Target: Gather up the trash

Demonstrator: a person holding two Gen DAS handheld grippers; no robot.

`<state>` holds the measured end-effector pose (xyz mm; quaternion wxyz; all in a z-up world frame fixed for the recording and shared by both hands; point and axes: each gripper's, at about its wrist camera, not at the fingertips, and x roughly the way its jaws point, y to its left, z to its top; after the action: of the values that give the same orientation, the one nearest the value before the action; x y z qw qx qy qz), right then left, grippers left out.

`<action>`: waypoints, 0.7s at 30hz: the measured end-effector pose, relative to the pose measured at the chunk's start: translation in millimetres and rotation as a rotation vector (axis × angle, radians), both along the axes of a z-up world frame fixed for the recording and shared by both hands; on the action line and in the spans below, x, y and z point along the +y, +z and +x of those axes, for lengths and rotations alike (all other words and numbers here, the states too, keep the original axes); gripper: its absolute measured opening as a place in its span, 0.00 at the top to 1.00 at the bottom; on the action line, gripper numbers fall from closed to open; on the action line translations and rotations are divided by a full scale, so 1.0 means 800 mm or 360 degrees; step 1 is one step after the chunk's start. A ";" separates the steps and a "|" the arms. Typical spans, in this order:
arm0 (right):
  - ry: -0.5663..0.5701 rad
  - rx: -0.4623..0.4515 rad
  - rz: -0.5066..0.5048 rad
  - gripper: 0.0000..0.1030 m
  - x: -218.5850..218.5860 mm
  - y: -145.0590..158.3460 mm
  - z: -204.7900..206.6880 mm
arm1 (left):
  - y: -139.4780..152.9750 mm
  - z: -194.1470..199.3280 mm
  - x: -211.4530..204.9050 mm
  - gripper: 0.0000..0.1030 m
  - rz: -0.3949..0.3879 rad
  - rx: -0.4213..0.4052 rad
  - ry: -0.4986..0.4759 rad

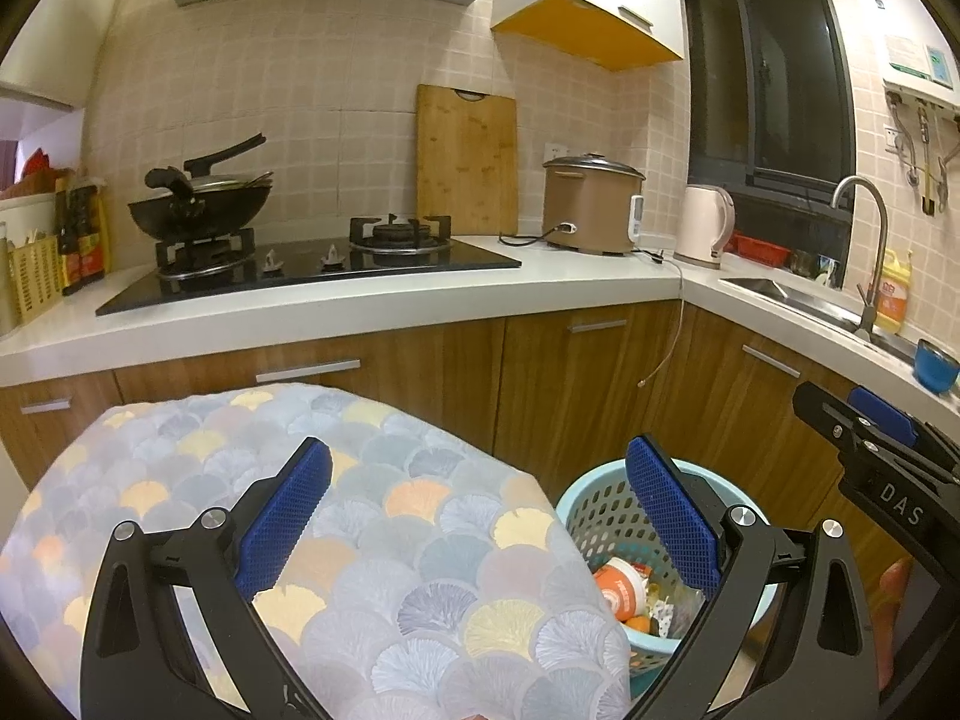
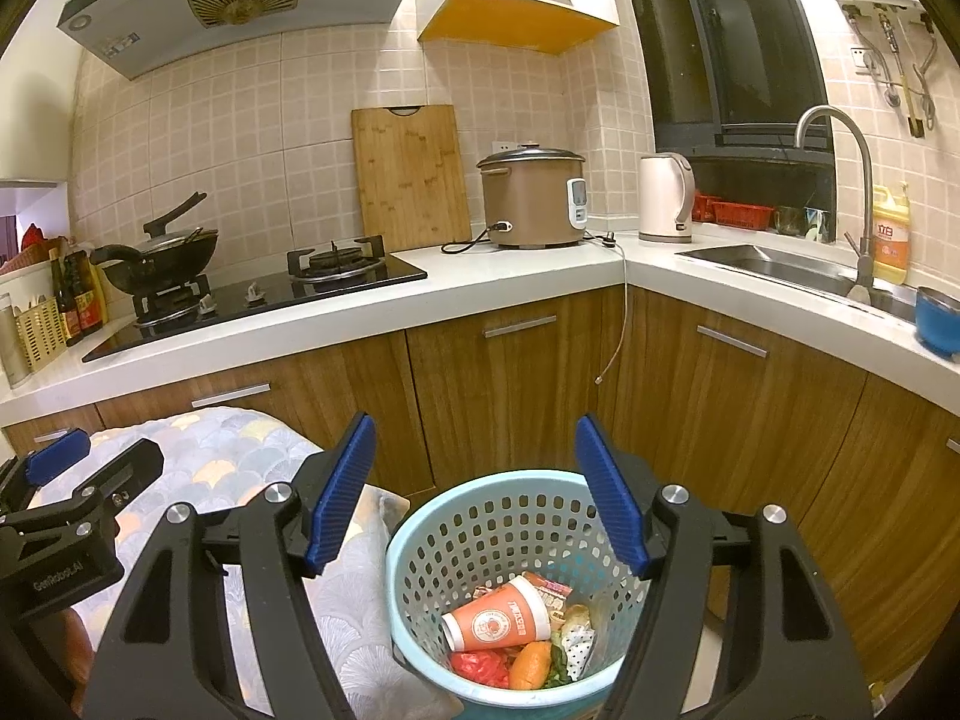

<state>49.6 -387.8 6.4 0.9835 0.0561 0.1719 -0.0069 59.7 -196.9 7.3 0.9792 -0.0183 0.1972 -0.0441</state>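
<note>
Both grippers, left and right, have fingers spread, nothing between them. Trash sits in the blue basket on the floor, orange cup on top. Risk: the lightweight basket probably tips if a finger clips its rim. Patterned cloth crowds its left side; cabinets close behind.

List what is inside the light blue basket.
In the light blue basket: an orange paper cup lying on its side, a red wrapper, an orange peel piece, a dotted white scrap. Anything beneath them is covered.

Both tongs agape, empty
</note>
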 end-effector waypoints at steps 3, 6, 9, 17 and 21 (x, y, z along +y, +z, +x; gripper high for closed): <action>-0.0002 0.0007 0.0000 0.36 0.000 0.000 0.000 | 0.001 0.001 0.001 0.07 0.0003 0.0000 0.0007; 0.0002 0.0013 0.0002 0.36 0.002 0.001 0.003 | 0.004 -0.001 0.001 0.07 0.0008 -0.0017 0.0006; 0.0009 0.0010 -0.0004 0.36 0.004 0.002 0.004 | 0.006 -0.002 0.001 0.07 0.0007 -0.0030 0.0016; 0.0009 0.0003 -0.0011 0.35 0.007 0.002 0.004 | 0.018 -0.010 -0.003 0.07 0.0029 -0.0089 0.0047; 0.0003 0.0002 -0.0001 0.35 0.003 0.002 0.003 | 0.016 -0.009 -0.006 0.07 0.0040 -0.0073 0.0041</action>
<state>51.9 -385.7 7.7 0.9834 0.0555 0.1727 -0.0061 52.1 -201.4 19.7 0.9841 -0.0075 0.1751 -0.0294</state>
